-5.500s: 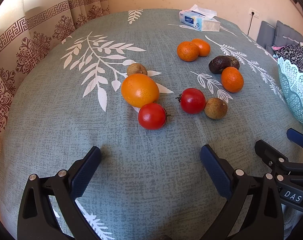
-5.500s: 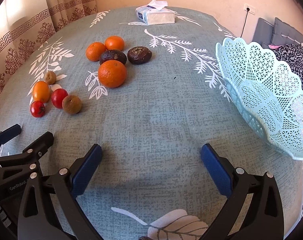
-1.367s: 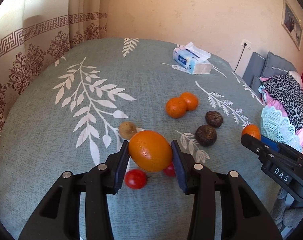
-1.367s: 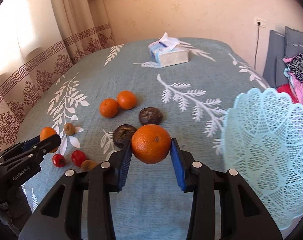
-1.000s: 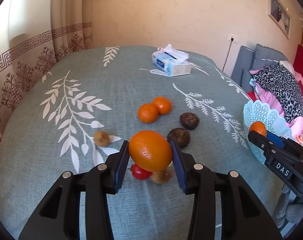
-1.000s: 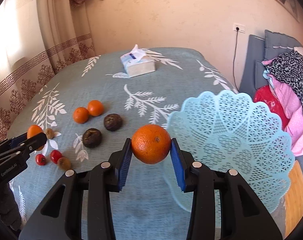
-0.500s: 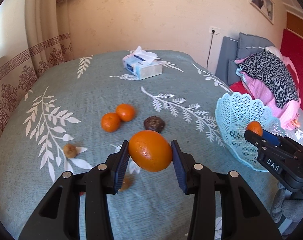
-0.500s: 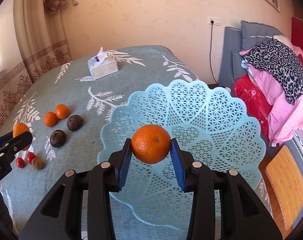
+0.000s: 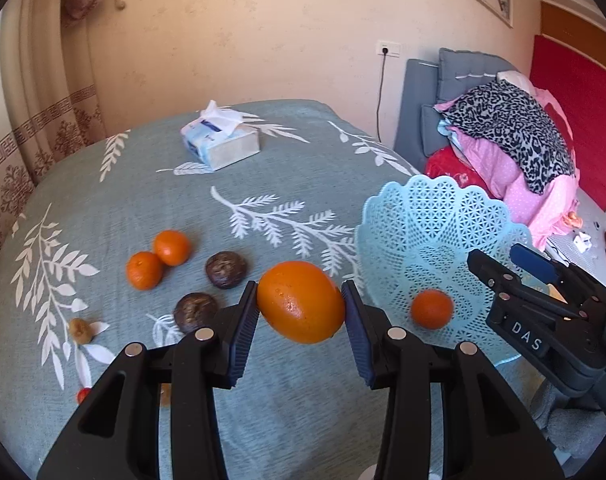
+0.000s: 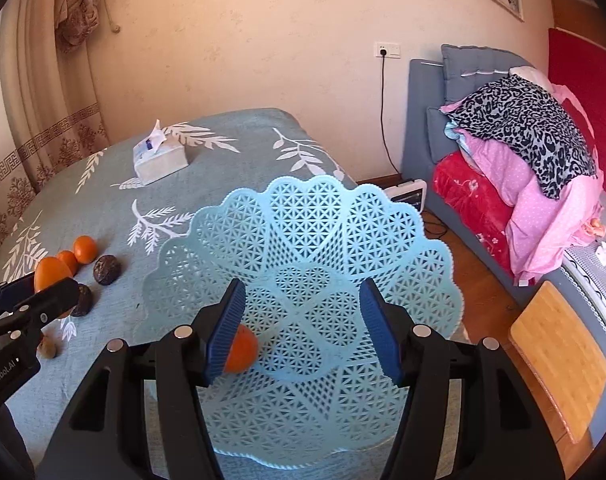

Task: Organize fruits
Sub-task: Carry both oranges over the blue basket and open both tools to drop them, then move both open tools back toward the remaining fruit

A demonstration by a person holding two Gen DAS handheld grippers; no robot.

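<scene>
My left gripper (image 9: 301, 320) is shut on a large orange (image 9: 301, 307) and holds it above the teal tablecloth, just left of the light-blue lattice basket (image 9: 419, 216). My right gripper (image 10: 303, 330) is open and empty above the basket (image 10: 343, 216). A smaller orange (image 10: 243, 346) lies inside the basket, partly behind my right gripper's left finger; it also shows in the left wrist view (image 9: 431, 309). Two small oranges (image 9: 157, 258), two dark brown fruits (image 9: 209, 286), a small brown fruit (image 9: 81, 330) and a red tomato (image 9: 83, 395) lie on the cloth.
A tissue box (image 9: 221, 142) stands at the far side of the table. A grey sofa with piled clothes (image 10: 519, 148) is to the right. A wooden board (image 10: 559, 356) sits at the lower right. Curtains (image 9: 39, 92) hang on the left.
My right gripper has opened and dropped its orange into the basket. My left gripper has carried the large orange further right, close to the basket.
</scene>
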